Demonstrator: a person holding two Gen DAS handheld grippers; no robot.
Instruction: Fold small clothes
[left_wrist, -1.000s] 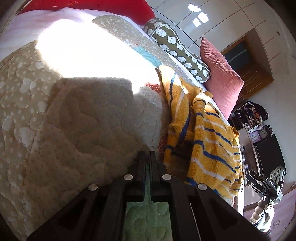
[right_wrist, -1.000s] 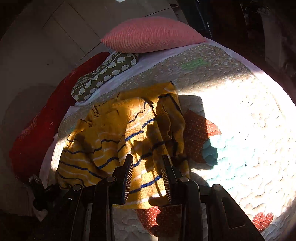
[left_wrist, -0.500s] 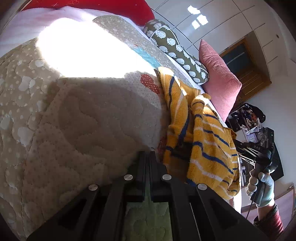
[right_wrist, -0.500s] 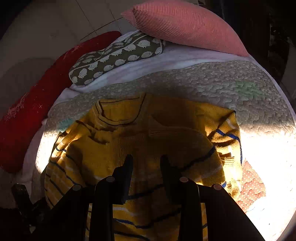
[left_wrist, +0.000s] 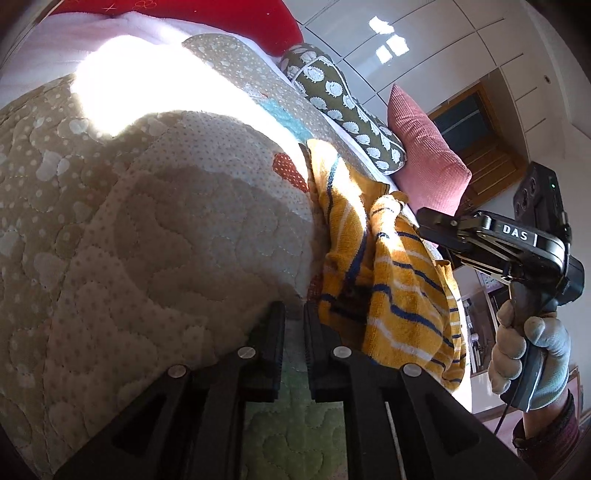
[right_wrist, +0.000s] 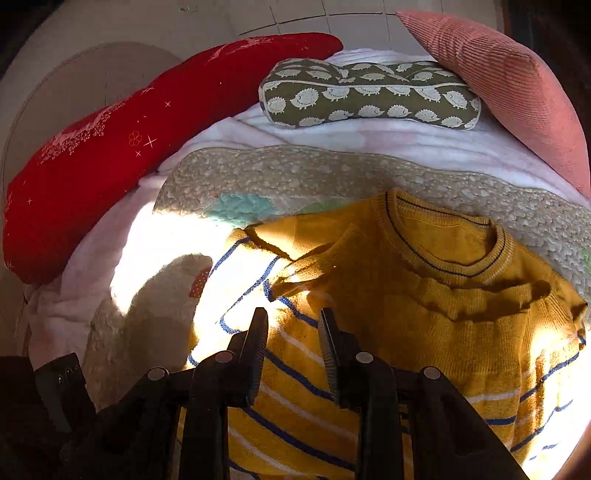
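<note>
Since a second ago the right hand-held gripper has swung up and over the sweater, from a view of a bunched heap to one looking down on the neckline, and it has come into the left camera's sight at the right, held in a gloved hand. Over the same second the left hand-held gripper has barely shifted above the quilt.

That left pair of fingers stands nearly together, with only a narrow slit between them and nothing in it. On the right, the fingers stand apart over the striped knit, gripping nothing.

The yellow sweater with blue stripes lies on the quilted bed, collar toward the pillows: a red pillow, a green hedgehog-print pillow and a pink pillow. Its left sleeve looks folded or rumpled across the chest, and the body is still creased rather than flat.

The step in hand seems to be laying the garment out before the first fold. To do it well, the right fingers should take only the top layer at a sleeve edge or side seam, not a thick wad of knit, and draw it outward until it lies smooth. Meanwhile the left one would need to open and move in toward the hem to pin or tension the far side. Strong sunlight washes out part of the fabric, so edges there are hard to judge.
</note>
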